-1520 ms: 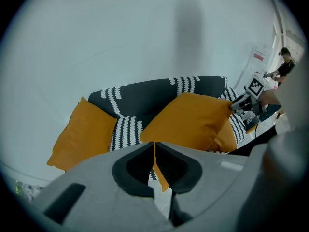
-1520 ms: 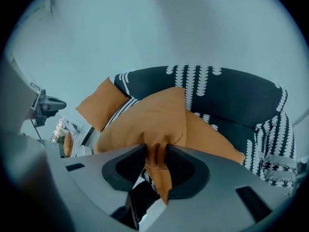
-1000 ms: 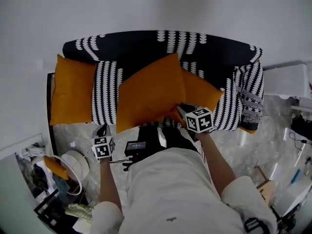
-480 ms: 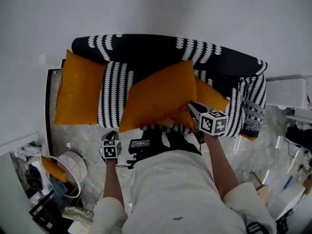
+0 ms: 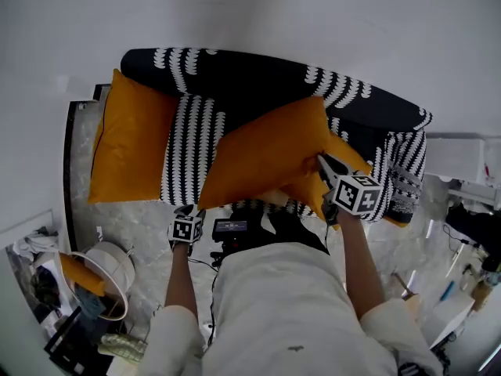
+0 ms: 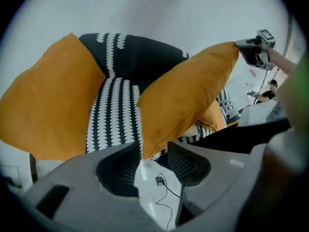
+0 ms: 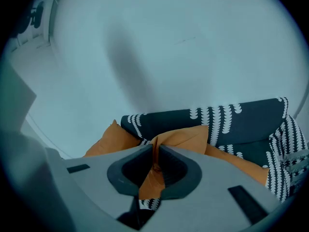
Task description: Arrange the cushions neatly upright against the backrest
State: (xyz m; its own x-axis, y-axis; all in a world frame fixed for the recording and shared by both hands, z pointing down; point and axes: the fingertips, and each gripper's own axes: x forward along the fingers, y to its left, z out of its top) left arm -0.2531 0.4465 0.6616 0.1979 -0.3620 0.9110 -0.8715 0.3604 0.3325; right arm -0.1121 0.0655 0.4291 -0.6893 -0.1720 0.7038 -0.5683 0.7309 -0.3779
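A black sofa (image 5: 235, 73) with white pattern bears three orange cushions. One cushion (image 5: 129, 151) leans at the left end. The middle cushion (image 5: 266, 159) lies tilted across the seat, and my right gripper (image 5: 322, 161) is shut on its right corner (image 7: 166, 137). A third cushion (image 5: 348, 157) lies behind it at the right. My left gripper (image 5: 188, 211) is at the sofa's front edge. Its jaws have just been opening, and the middle cushion's lower corner (image 6: 145, 151) hangs between the fingertips (image 6: 171, 148) with no pad pressing on it.
On the marble floor in front of the sofa lie a black device (image 5: 231, 228) and a cable (image 6: 164, 187). A white round basket (image 5: 106, 266) and clutter stand at the lower left. A white cabinet (image 5: 462, 159) stands right of the sofa.
My right gripper has moved right and up with the middle cushion's corner. My left gripper has moved in toward that cushion's lower left corner.
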